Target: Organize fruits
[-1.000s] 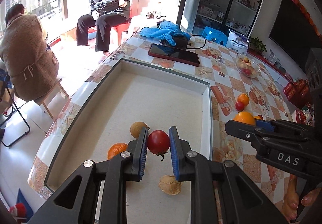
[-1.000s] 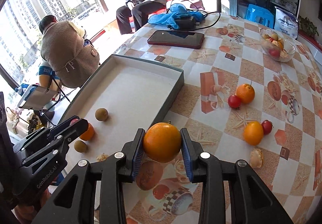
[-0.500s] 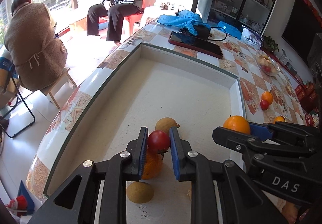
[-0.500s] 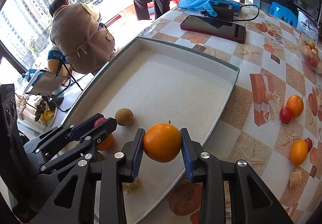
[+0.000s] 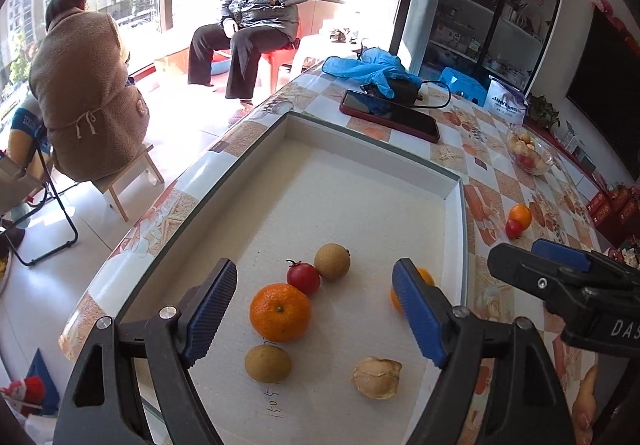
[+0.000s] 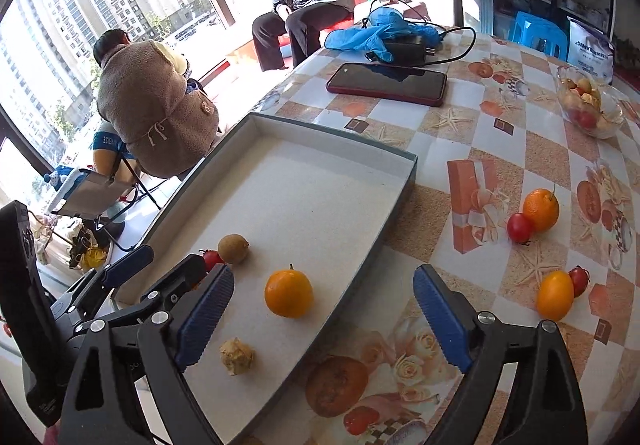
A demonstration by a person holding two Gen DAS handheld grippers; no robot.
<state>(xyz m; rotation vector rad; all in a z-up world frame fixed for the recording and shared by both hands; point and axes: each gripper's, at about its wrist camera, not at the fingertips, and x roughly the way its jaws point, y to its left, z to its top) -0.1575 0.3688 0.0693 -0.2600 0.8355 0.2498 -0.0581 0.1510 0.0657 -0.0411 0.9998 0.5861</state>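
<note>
Six fruits in tray (image 5: 454,181); both grippers' jaws opening wide, empty; glass bowl (image 6: 591,105) holds fruit.

The left tool's (image 5: 312,309) right finger (image 5: 418,315) hides most of an orange (image 5: 426,277); the glass bowl's (image 6: 590,107) fruit is too small to tell.

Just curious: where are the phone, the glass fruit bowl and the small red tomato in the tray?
phone (image 6: 386,84): right wrist view, screen middle.
glass fruit bowl (image 6: 612,123): right wrist view, near rim.
small red tomato (image 5: 303,277): left wrist view, its middle.
</note>
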